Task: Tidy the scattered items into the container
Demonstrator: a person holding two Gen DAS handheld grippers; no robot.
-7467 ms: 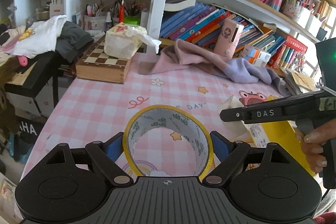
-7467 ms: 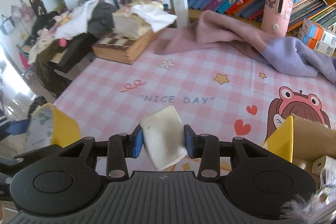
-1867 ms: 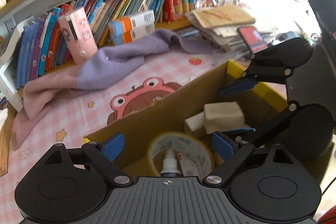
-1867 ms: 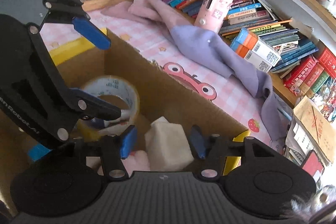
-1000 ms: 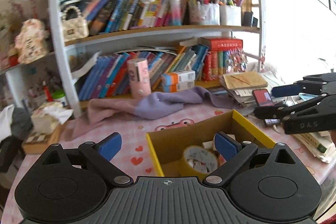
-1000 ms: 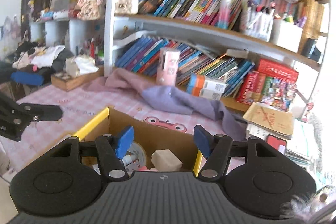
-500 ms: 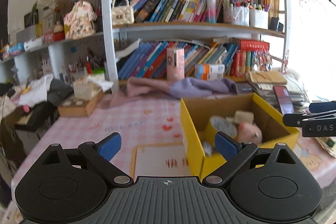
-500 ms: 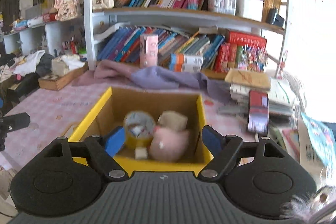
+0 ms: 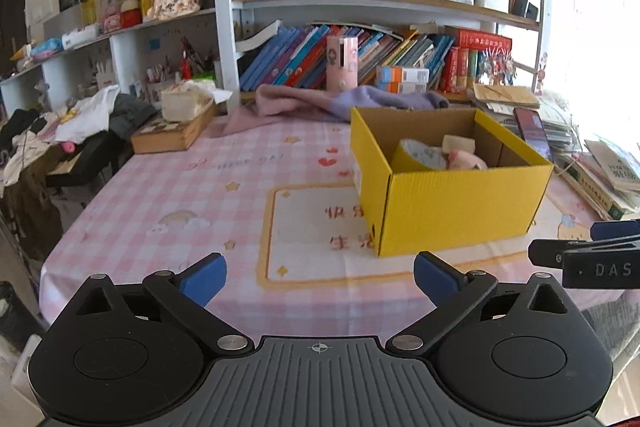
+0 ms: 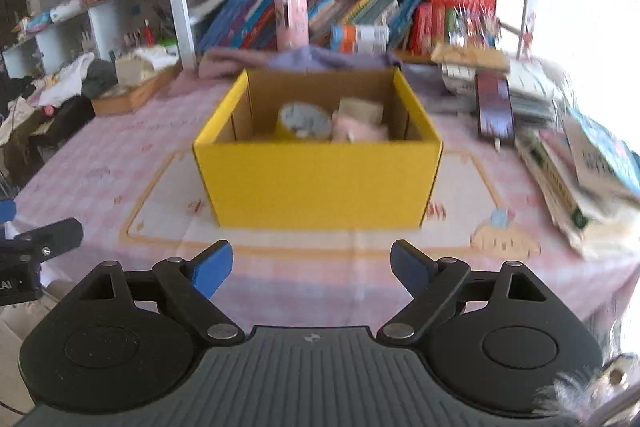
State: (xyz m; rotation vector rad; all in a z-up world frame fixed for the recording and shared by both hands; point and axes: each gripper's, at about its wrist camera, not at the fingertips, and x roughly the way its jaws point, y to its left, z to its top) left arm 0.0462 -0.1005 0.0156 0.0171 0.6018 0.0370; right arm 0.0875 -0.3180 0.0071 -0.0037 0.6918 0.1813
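- Both grippers have backed away from the yellow box (image 9: 460, 203); a couple of seconds ago they hung over its open top, and now each wrist view shows it whole from outside, right of centre in the left view, centre frame in the right view.
- The left gripper (image 9: 320, 273) has its blue pads wide apart with nothing between them; only the pink checked tablecloth (image 9: 180, 195) shows through the gap.
- The right gripper (image 10: 311, 265) has just been opening its jaws further; they stand apart and empty, and the beige block it carried earlier is no longer in them.
- The tape roll (image 9: 422, 155) now lies inside the box, leaning at its left; the beige block (image 9: 458, 144) sits behind it and a pink soft item (image 9: 466, 161) beside it.
- No loose small item shows on the visible cloth in front of the box; I judge the tidying finished or nearly so; the purple cloth (image 9: 348, 103) behind the box, centre frame, stays out.
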